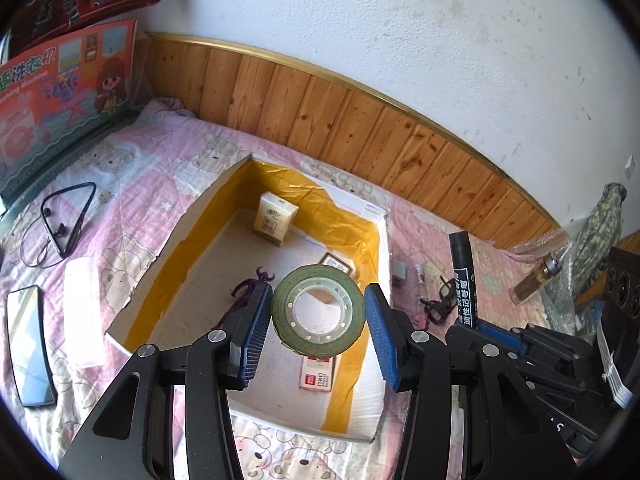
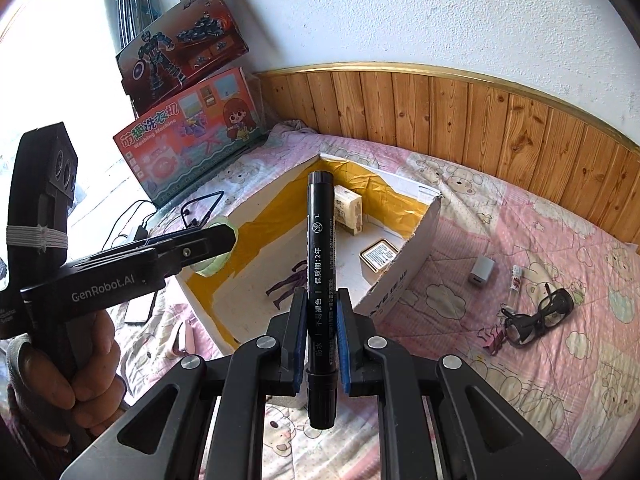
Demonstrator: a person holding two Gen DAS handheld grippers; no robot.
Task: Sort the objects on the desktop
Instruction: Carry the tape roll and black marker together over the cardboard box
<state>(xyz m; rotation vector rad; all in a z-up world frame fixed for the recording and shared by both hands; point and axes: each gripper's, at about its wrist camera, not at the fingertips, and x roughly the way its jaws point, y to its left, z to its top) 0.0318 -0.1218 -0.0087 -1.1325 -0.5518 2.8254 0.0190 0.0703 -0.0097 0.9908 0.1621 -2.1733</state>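
My left gripper (image 1: 318, 312) hangs over the open cardboard box (image 1: 188, 216) with a green tape roll (image 1: 318, 310) between its blue pads; the left pad touches the roll, a thin gap shows at the right pad. My right gripper (image 2: 320, 312) is shut on a black marker (image 2: 320, 264), held upright beside the box; the marker also shows in the left wrist view (image 1: 464, 280). In the box lie a tissue pack (image 1: 275, 218), a small tin (image 1: 336, 263), a purple clip (image 1: 248, 286) and a red-labelled box (image 1: 317, 374).
On the pink quilt: black glasses (image 2: 536, 316), a white charger (image 2: 482, 271), a small vial (image 2: 515, 278), neckband earphones (image 1: 64, 220), a white case (image 1: 82, 312), a phone (image 1: 30, 344), a bottle (image 1: 536, 280). Toy boxes (image 2: 188, 128) lean at the left wall.
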